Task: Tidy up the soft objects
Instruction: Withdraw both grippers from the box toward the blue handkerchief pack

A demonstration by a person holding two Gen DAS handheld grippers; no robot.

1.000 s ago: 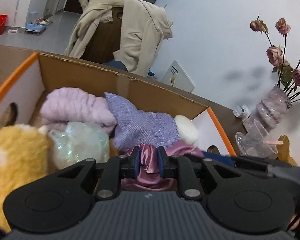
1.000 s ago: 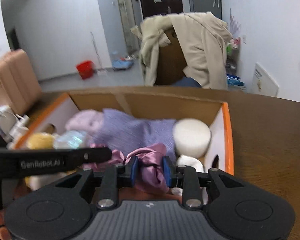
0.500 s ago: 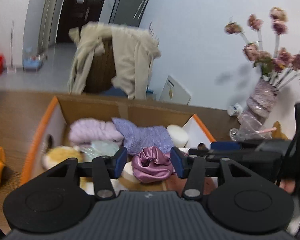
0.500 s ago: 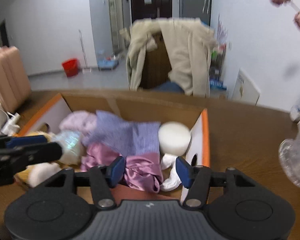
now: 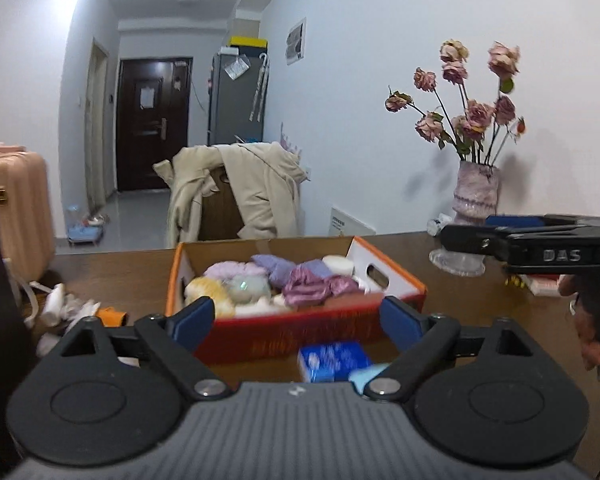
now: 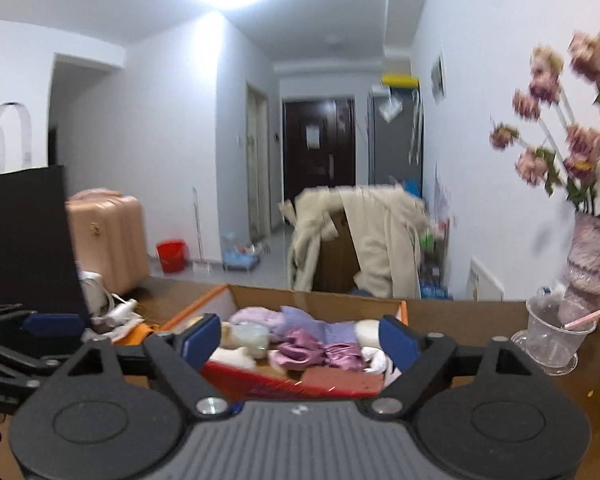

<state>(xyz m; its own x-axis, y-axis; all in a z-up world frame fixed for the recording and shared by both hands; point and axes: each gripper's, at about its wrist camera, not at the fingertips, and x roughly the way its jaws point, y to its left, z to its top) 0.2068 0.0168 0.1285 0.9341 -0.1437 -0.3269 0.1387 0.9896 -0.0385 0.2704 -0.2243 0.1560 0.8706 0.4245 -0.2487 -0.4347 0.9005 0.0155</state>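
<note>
Both grippers hover apart from the cardboard box [image 5: 296, 328] on the wooden table [image 5: 460, 300]. The left gripper [image 5: 296, 320] and right gripper [image 6: 300, 340] have just been opening; both stand wide and empty. The pink satin cloth [image 5: 306, 286] lies inside the box, near its right wall, among other soft things.

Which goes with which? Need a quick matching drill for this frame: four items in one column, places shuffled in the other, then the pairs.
Things:
1. pink satin cloth
2. blue packet
3. clear plastic cup
4. beige coat

Places:
A. draped over a chair behind the table
B. on the table, in front of the box
C. in the cardboard box
D. on the table beside the flower vase

Pairs: 1-C, 2-B, 3-D, 4-A
</note>
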